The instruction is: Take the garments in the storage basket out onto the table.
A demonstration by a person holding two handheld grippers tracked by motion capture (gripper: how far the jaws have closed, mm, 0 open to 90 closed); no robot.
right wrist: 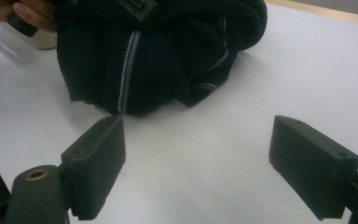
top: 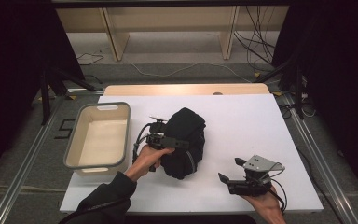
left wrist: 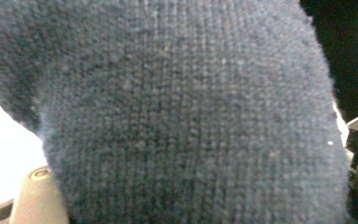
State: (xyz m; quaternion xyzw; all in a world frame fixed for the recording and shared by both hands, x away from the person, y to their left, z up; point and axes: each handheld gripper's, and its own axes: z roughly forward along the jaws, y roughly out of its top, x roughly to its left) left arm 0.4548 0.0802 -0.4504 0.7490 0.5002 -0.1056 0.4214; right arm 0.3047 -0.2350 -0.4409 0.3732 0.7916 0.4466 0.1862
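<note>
A dark navy knitted garment [top: 189,122] with a white-edged zip lies bunched in the middle of the white table [top: 242,121]. My left gripper [top: 177,142] reaches into its left side, held by a hand in a dark sleeve. In the left gripper view the knit [left wrist: 182,116] hangs right over the jaws and hides them; the jaw bases at the bottom corners stand wide apart. My right gripper [top: 228,169] rests near the front right of the table, open and empty. In the right gripper view the gripper [right wrist: 198,135] points at the garment [right wrist: 158,60], a short way off.
A beige tub with a grey rim [top: 103,106] stands empty at the table's left, close beside the left hand. Bare white surface spreads to the right of the garment. Beyond the table's far edge are metal rails, floor cables [top: 256,51] and a wooden shelf frame [top: 116,37].
</note>
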